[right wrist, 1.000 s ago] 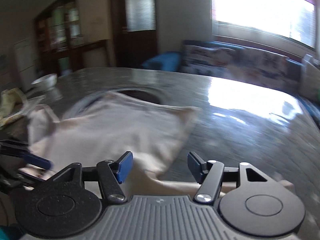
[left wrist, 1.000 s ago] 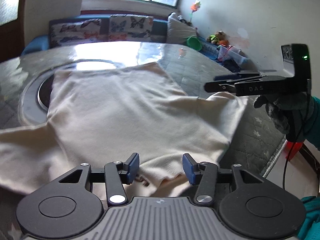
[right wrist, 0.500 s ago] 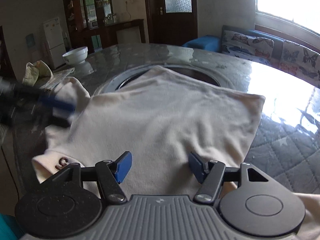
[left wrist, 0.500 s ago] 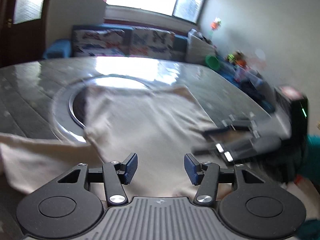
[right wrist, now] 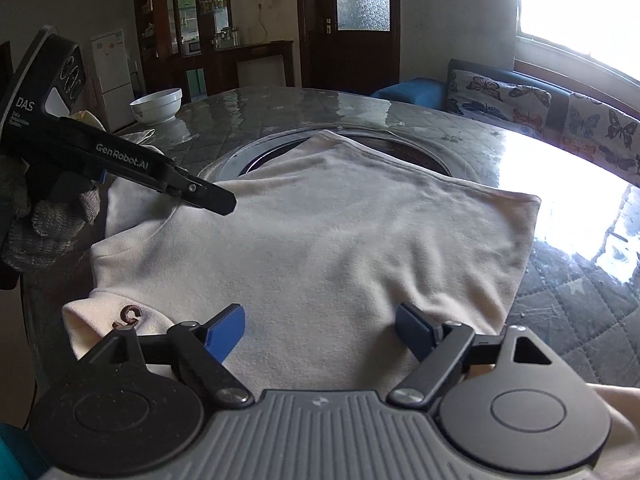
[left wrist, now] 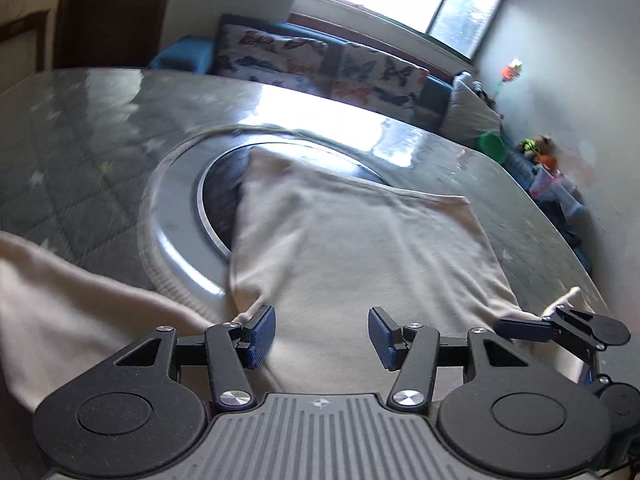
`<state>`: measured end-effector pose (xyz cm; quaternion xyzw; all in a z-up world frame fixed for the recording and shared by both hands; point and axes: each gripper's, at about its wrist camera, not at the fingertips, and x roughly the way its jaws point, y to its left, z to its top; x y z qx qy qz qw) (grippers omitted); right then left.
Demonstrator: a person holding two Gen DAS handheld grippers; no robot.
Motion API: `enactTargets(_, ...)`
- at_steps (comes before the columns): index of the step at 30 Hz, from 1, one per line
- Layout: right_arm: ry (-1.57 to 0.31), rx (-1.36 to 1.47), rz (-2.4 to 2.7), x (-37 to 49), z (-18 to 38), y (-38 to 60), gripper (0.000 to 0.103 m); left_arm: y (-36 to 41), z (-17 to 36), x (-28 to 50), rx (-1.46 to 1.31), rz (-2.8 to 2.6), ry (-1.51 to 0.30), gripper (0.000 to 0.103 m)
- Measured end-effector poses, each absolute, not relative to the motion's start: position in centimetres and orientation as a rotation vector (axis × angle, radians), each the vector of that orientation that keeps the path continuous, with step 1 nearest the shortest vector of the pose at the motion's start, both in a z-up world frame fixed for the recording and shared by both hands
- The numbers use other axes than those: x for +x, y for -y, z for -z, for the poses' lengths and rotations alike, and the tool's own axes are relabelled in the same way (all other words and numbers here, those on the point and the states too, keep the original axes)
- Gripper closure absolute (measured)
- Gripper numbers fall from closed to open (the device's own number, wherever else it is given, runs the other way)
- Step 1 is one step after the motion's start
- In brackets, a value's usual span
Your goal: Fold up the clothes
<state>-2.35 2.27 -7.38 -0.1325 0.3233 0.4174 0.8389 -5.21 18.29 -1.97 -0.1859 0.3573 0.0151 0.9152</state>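
A: Left view: our left gripper hangs half open over the shirt, lower middle of frame, gripping nothing.

B: Right view: our right gripper is opening, nothing pinched; the shirt fills centre frame on the table.

A: It looks soft, light and limp. We'd pinch a hem or corner.

A cream-coloured knit garment lies spread flat on a round table, its soft fabric gently wrinkled. Its far edge reaches over the table's central round inset. The far right corner lies flat and squared off. On the left a sleeve stretches away from the body. At the near left, a turned-over edge carries a small dark reddish letter mark. The near edge runs out of sight.
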Motion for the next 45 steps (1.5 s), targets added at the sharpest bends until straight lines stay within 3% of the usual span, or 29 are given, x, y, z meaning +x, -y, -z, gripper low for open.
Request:
enactTargets(9, -0.66, -0.304, -0.893, -2.8, 8.1, -3.0, 0.001, -18.1, 0.7, -4.8, -0.394, -0.048, -0.699, 0.041)
enactTargets(20, -0.659, -0.3, -0.896, -2.9, 8.2, -2.9, 0.0, -19.7, 0.2, -6.8, -0.404, -0.112, -0.648, 0.041)
enactTargets(30, -0.656, -0.308, -0.892, -3.0, 8.2, -3.1, 0.0, -26.8, 0.1, -14.1, -0.441, -0.471, -0.572, 0.041)
enactTargets(37, -0.656, -0.309, -0.892, -3.1, 8.3, -3.1, 0.0, -28.9, 1.6, -14.4, -0.448, -0.548, -0.596, 0.043)
enactTargets(42, -0.655, -0.31, -0.892, -3.1, 8.3, -3.1, 0.0, -29.5, 2.1, -14.3, -0.475, -0.545, -0.587, 0.065)
enactTargets(45, -0.655, -0.31, -0.892, -3.1, 8.3, -3.1, 0.0, -29.8, 2.4, -14.6, -0.493, -0.541, -0.578, 0.07)
